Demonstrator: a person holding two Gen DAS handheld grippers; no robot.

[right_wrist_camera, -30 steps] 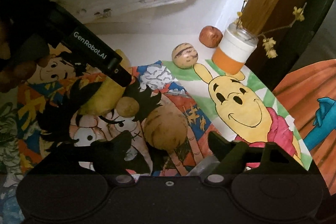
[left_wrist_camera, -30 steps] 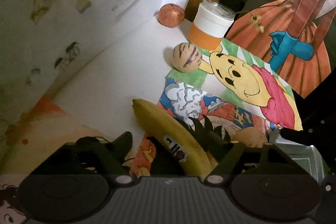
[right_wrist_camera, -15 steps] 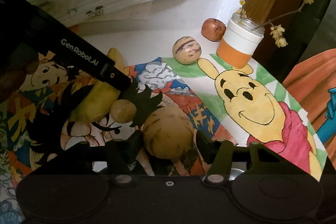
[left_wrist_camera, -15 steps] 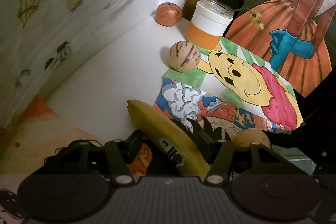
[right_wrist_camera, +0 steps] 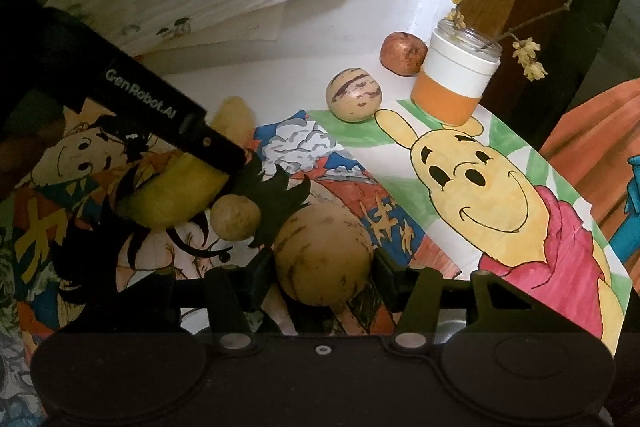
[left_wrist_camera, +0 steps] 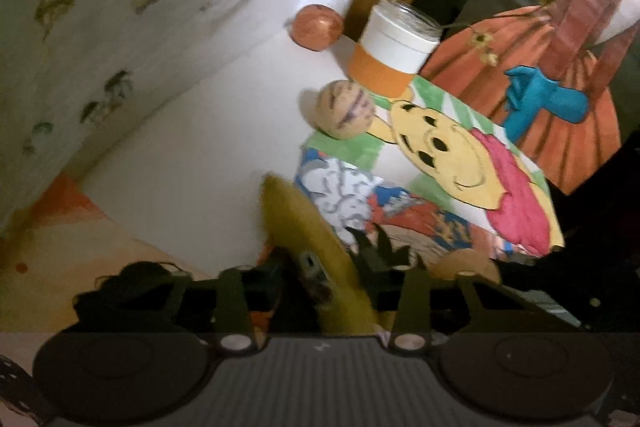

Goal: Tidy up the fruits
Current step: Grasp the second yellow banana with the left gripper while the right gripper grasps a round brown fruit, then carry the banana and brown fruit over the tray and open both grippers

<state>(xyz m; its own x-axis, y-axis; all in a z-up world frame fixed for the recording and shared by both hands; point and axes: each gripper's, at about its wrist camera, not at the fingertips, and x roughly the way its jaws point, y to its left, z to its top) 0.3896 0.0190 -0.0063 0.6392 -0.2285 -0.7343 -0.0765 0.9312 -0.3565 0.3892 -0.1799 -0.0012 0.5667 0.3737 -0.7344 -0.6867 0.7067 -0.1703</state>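
Banana (left_wrist_camera: 316,247), curved, smooth, yellow

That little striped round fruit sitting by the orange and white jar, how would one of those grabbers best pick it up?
Grip the striped fruit across its widest middle, coming down from above and from the near side. It is nearly a ball, so pads set lower or higher would likely slip off. The jar stands close on one side and the red fruit behind, so the fingers fit best from the front, with the open white table beside it.

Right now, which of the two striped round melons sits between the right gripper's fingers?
The larger, duller melon in front, on the comic drawing, between the right gripper. The smaller, boldly striped melon lies free beside the orange-banded jar.
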